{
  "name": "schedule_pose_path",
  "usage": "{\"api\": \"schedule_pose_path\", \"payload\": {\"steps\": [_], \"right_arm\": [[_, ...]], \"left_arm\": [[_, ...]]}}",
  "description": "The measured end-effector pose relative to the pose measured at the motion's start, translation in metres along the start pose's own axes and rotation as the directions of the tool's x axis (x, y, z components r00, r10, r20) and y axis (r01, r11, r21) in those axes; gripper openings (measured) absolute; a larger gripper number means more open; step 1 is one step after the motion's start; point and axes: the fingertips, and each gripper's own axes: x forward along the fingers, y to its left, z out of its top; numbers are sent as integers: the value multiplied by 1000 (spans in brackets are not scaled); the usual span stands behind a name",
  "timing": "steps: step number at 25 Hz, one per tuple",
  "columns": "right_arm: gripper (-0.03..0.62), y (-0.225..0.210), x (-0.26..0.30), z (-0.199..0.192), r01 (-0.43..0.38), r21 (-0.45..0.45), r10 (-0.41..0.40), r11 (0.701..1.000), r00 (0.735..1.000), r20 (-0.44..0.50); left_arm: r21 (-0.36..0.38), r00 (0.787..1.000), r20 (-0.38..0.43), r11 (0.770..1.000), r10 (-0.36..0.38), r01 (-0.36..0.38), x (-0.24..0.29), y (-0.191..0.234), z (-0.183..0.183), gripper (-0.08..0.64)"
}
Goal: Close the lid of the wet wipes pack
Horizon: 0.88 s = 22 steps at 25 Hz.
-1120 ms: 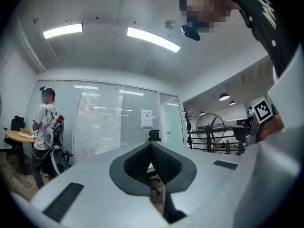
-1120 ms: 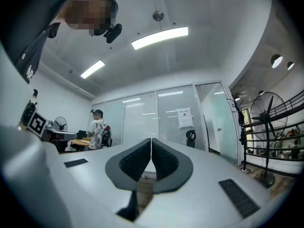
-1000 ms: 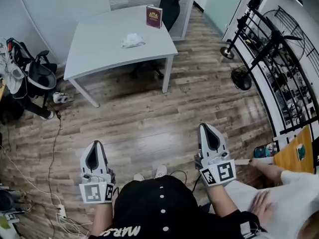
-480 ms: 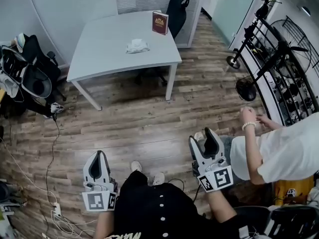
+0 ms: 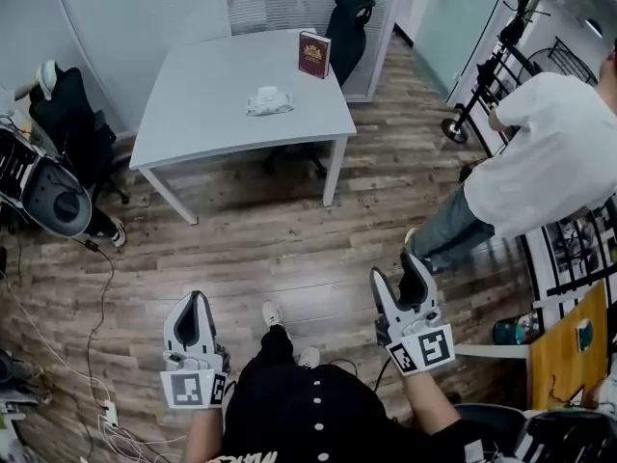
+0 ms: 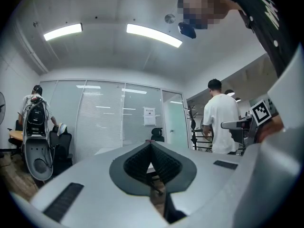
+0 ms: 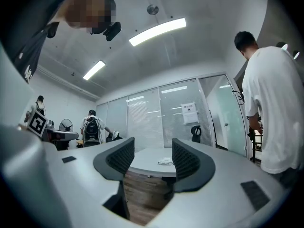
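The pack (image 5: 268, 100) is lying well ahead on the table (image 5: 207, 80), straight before my right gripper's (image 5: 399, 276) parted, empty jaws. My left gripper's (image 5: 192, 302) jaws are pressing together.

Wood-plank floor (image 5: 289, 230) w/ slight sheen, smooth matt table (image 5: 212, 104), white cloth T-shirt (image 5: 549, 152)

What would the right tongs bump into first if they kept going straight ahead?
Probably the near edge of the light grey rectangular table, seen between the open right tongs; only wooden floor lies before it. Depth is hard to judge.
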Motion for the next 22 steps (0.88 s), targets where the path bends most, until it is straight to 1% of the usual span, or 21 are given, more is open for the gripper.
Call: {"api": "schedule_pose_path", "payload": {"steps": [7, 14, 22], "right_arm": [[244, -13, 42, -7, 12, 3, -12, 1000, 1000, -8], [238, -26, 83, 0, 32, -5, -32, 999, 999, 15], [235, -35, 127, -1, 52, -7, -52, 999, 998, 21]], "left_arm": [[-7, 1000, 5, 1000, -16, 16, 48, 17, -5, 6], [-11, 999, 21, 999, -34, 34, 94, 34, -2, 6], [-19, 997, 31, 998, -67, 68, 143, 54, -2, 6]]}}
